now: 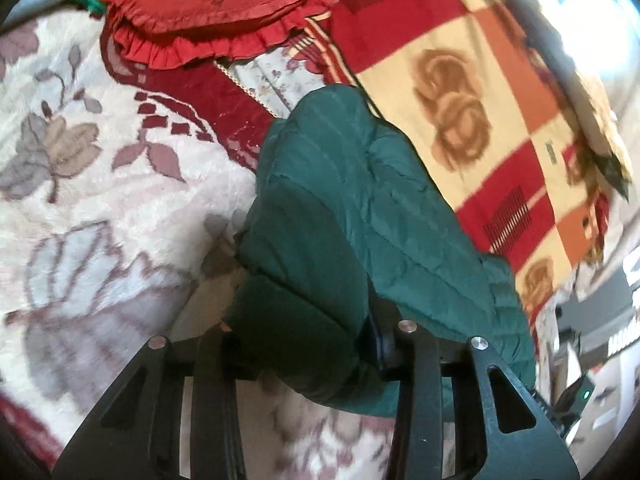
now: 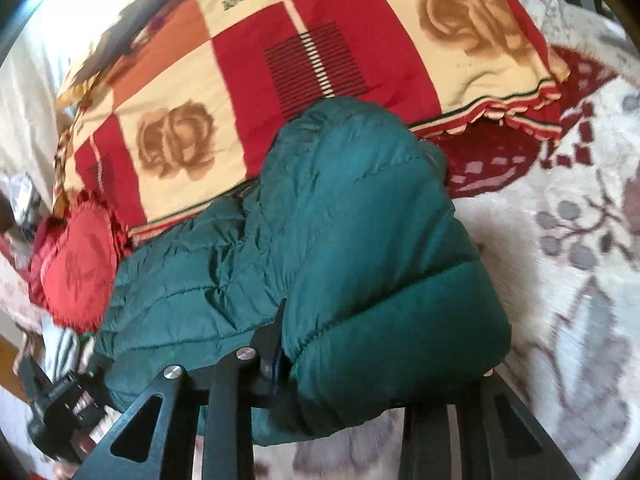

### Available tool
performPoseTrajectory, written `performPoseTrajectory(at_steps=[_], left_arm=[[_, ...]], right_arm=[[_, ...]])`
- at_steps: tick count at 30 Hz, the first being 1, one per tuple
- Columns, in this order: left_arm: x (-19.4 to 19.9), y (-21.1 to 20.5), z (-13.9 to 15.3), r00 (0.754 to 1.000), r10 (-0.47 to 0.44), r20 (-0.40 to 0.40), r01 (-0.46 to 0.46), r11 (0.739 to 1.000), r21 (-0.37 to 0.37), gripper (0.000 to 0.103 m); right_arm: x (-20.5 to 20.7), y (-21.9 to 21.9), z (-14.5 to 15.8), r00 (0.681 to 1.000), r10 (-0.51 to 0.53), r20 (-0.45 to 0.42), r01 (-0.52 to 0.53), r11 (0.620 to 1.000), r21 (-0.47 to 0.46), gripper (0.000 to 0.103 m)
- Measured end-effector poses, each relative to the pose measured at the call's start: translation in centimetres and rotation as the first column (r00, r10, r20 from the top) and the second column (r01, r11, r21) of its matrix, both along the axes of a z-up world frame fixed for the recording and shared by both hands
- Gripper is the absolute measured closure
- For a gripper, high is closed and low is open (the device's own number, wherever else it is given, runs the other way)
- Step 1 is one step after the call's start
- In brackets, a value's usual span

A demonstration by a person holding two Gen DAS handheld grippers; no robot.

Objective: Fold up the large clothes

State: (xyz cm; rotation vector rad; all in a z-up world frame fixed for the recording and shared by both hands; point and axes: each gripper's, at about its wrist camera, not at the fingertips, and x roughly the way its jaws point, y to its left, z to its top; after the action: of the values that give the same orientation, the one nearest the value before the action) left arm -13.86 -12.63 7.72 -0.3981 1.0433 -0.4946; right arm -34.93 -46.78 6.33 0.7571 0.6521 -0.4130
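A dark green quilted puffer jacket (image 1: pixel 352 216) lies bunched on a bed. My left gripper (image 1: pixel 304 344) is shut on a thick fold of its hem, and the padding bulges over the fingers and hides the tips. In the right wrist view the same jacket (image 2: pixel 320 240) fills the middle. My right gripper (image 2: pixel 360 364) is shut on another thick fold at its near edge; the cloth covers the right finger. The left gripper's body (image 2: pixel 60 404) shows at the lower left of the right view.
The bed is covered by a white plush blanket with grey and maroon flowers (image 1: pixel 80 160). A red, orange and cream checked blanket (image 2: pixel 280 40) lies behind the jacket. A red frilled heart cushion (image 1: pixel 208 4) sits at the far side, also in the right view (image 2: pixel 76 268).
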Motion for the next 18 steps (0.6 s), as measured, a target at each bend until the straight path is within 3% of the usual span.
performPoseTrajectory(at_steps=[5,11,15,18], left_arm=[[-3.9,3.4,1.8,0.997,-0.078,-0.002,0.078,0.997,0.025,0.066],[-6.8,6.5,0.3,0.995,-0.084,-0.051,0.088,0.993,0.075,0.066],[-7.1,6.9,-1.1,0.996,-0.062,-0.06,0.067,0.994,0.082,0.057],[-7.3,7.6,-0.7,0.996,-0.048,-0.072,0.053,0.996,0.068,0.046]], right_arm=[[-5.4,3.7,1.9,0.999,0.043,-0.028,-0.043,0.999,0.009,0.072],[-11.0,8.6,1.3,0.998,0.054,-0.035,-0.053,0.998,0.042,0.069],[-11.5,7.9,-0.3,0.995,0.027,-0.091,-0.019,0.996,0.086,0.043],[-13.1,7.6,0.7,0.994,0.014,-0.106,-0.008,0.998,0.055,0.038]])
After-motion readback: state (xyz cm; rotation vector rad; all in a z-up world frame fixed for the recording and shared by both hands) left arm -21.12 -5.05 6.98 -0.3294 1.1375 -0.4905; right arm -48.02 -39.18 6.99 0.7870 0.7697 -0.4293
